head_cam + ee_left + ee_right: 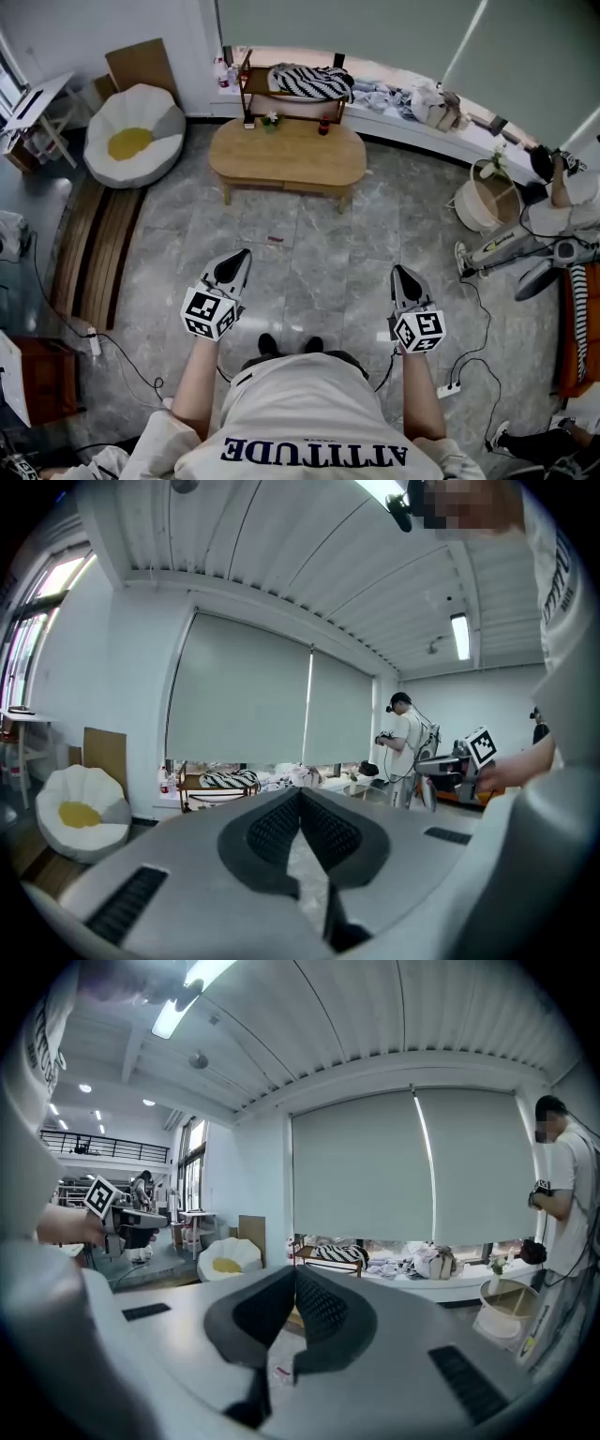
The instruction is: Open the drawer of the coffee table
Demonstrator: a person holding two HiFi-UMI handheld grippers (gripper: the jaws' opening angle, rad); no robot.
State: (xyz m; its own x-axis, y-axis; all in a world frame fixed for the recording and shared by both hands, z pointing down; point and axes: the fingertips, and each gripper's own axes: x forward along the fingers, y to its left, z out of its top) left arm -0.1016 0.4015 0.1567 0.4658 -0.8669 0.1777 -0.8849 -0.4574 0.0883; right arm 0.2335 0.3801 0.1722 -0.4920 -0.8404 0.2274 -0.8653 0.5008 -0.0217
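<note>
The oval wooden coffee table (287, 153) stands across the room, well ahead of both grippers; no drawer front shows from above. In the right gripper view the coffee table (292, 1318) is only a sliver behind the jaws. My left gripper (242, 255) is held out over the stone floor, jaws meeting at the tips with nothing between them, as in its own view (300, 789). My right gripper (397, 271) hangs level with it to the right, its jaws shut and empty too (294, 1268). Both are far short of the table.
A small wooden shelf (292, 97) with a striped cloth sits on the table's far side. A white and yellow beanbag (133, 137) lies at left, a round basket (486, 198) at right. Cables and a power strip (448, 389) trail on the floor. Another person (405, 745) stands at right.
</note>
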